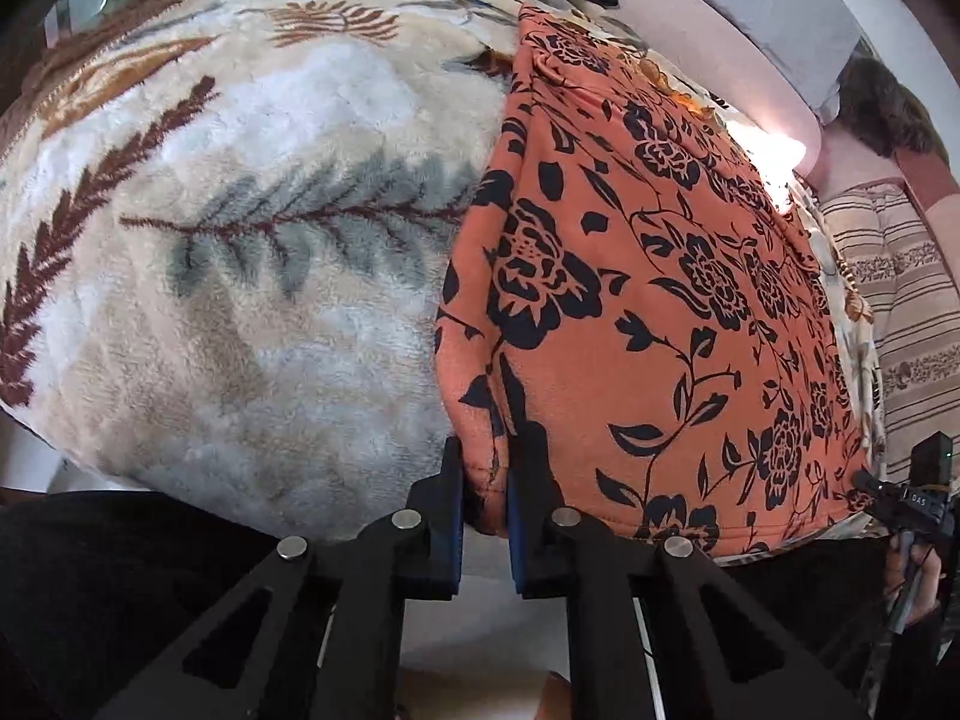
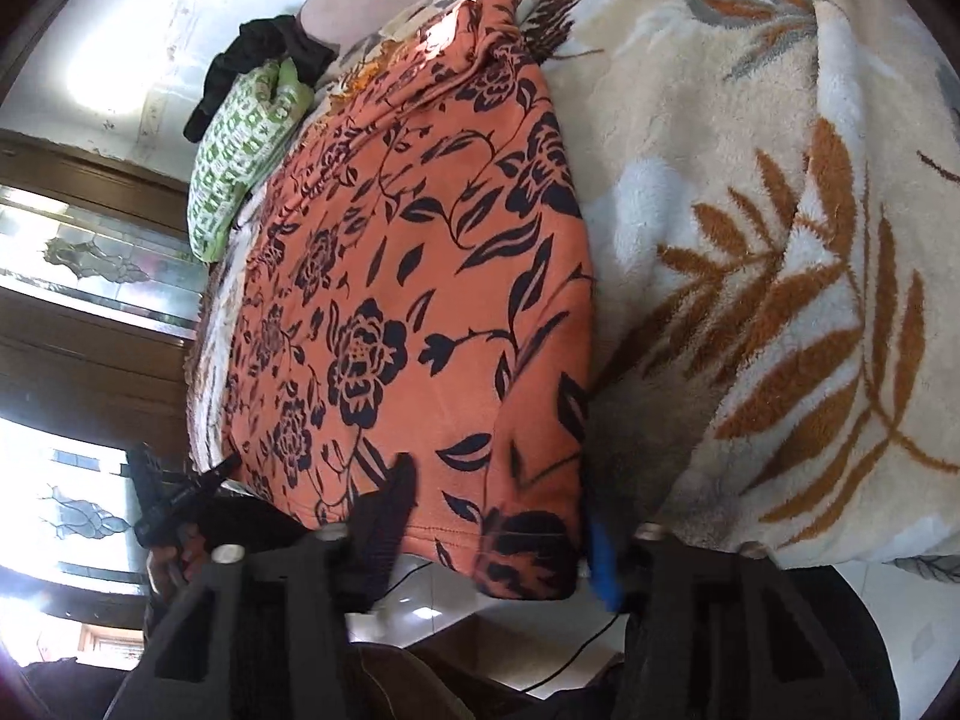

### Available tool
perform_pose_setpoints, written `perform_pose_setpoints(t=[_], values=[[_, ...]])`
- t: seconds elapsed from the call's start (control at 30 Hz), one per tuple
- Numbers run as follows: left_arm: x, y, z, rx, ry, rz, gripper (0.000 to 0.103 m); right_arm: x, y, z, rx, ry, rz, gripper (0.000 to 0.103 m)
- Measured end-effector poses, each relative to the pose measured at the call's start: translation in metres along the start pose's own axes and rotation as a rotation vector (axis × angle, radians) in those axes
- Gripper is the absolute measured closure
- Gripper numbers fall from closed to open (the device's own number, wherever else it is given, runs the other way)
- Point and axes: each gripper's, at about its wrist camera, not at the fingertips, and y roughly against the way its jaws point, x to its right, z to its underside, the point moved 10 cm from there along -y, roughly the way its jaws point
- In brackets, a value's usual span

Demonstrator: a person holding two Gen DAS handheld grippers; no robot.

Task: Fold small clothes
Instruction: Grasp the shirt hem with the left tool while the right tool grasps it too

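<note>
An orange garment with a black flower print (image 1: 648, 276) lies spread on the fleece blanket (image 1: 252, 192); it also shows in the right wrist view (image 2: 408, 300). My left gripper (image 1: 485, 480) is shut on the garment's near left corner. In the right wrist view my right gripper (image 2: 498, 510) is open wide, its fingers (image 2: 390, 504) standing either side of the garment's near right corner. The right gripper also shows at the garment's far corner in the left wrist view (image 1: 900, 498).
A green patterned pillow (image 2: 240, 150) and dark clothing (image 2: 264, 60) lie at the head of the bed. A striped cushion (image 1: 900, 312) lies beyond the bed's right side. A wooden cabinet with glass panes (image 2: 90, 264) stands by the bed. The bed's front edge is just below the grippers.
</note>
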Motion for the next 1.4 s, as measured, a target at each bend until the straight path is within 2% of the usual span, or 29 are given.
perform_pose_setpoints(t=[0.17, 0.47, 0.63, 0.73, 0.77, 0.83, 0.97, 1.07, 1.13, 1.17, 1.2, 1.23, 1.27, 1.33, 1.37, 1.4], values=[[0.008, 0.008, -0.003, 0.027, 0.003, 0.005, 0.093, 0.002, 0.003, 0.000, 0.020, 0.013, -0.003, 0.079], [0.007, 0.007, -0.004, 0.020, 0.014, -0.008, 0.093, -0.008, 0.004, -0.004, 0.031, 0.030, -0.050, 0.081], [0.015, 0.015, -0.011, 0.033, 0.005, 0.018, 0.093, -0.019, 0.018, -0.012, 0.078, 0.003, -0.143, 0.082], [0.027, 0.029, -0.022, 0.093, -0.013, 0.090, 0.093, -0.029, 0.029, -0.020, 0.119, -0.008, -0.223, 0.083], [0.029, 0.030, -0.025, 0.102, -0.034, 0.081, 0.093, -0.031, 0.030, -0.023, 0.125, -0.006, -0.232, 0.083], [0.027, 0.019, -0.024, 0.069, -0.046, 0.049, 0.093, -0.030, 0.023, -0.027, 0.112, -0.014, -0.225, 0.083], [0.017, 0.005, -0.020, 0.026, -0.008, 0.035, 0.093, -0.026, 0.012, -0.028, 0.075, -0.032, -0.182, 0.083], [0.012, -0.001, -0.015, 0.005, 0.001, 0.029, 0.092, -0.017, 0.009, -0.024, 0.038, -0.035, -0.103, 0.082], [0.013, -0.001, -0.014, 0.003, 0.002, 0.030, 0.089, -0.003, 0.008, -0.022, 0.032, -0.083, -0.080, 0.076], [0.013, -0.001, -0.014, 0.001, 0.005, 0.027, 0.087, 0.000, 0.008, -0.021, 0.032, -0.104, -0.091, 0.065], [0.011, -0.002, -0.013, -0.009, 0.011, 0.019, 0.077, 0.002, 0.009, -0.022, 0.035, -0.118, -0.096, 0.046], [0.010, -0.003, -0.013, -0.013, 0.019, 0.019, 0.073, 0.000, 0.009, -0.022, 0.036, -0.110, -0.091, 0.042], [0.009, -0.004, -0.013, -0.016, 0.025, 0.024, 0.073, -0.003, 0.008, -0.020, 0.023, -0.087, -0.086, 0.042], [0.009, -0.004, -0.012, -0.023, 0.022, 0.026, 0.075, -0.006, 0.004, -0.018, 0.000, -0.064, -0.081, 0.046], [0.010, -0.004, -0.012, -0.025, 0.006, 0.021, 0.080, -0.004, 0.003, -0.018, -0.004, -0.062, -0.081, 0.062], [0.012, -0.005, -0.010, -0.038, -0.011, 0.029, 0.093, -0.002, 0.002, -0.018, -0.004, -0.068, -0.080, 0.074]])
